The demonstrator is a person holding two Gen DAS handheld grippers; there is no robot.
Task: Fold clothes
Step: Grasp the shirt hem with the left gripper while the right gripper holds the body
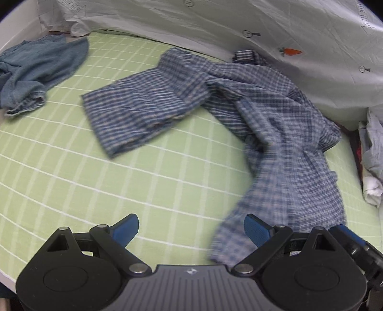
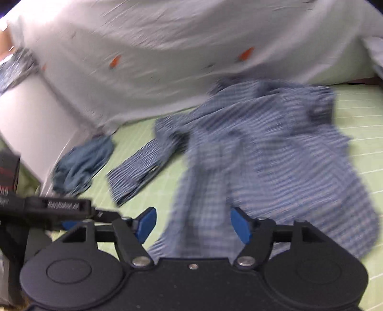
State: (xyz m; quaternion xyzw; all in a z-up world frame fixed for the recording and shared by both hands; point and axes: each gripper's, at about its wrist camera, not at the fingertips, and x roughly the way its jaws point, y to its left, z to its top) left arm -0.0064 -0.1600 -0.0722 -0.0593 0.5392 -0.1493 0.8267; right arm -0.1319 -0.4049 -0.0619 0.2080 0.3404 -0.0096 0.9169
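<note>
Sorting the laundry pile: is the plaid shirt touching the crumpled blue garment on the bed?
Apart. The left wrist view shows bare green sheet between the plaid shirt and the blue garment.

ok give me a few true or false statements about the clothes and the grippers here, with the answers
1. The plaid shirt lies crumpled on the green checked sheet. True.
2. The left gripper is shut on the shirt. False: its jaws stand wide apart, holding nothing.
3. A teal garment lies apart from the plaid shirt, to its left in the left wrist view. True.
4. The right gripper is shut. False: it is open, with shirt fabric lying between the blue pads.
5. The pale quilt behind the shirt has orange carrot prints. True.
6. The plaid shirt is neatly folded. False: it is spread out and rumpled.
</note>
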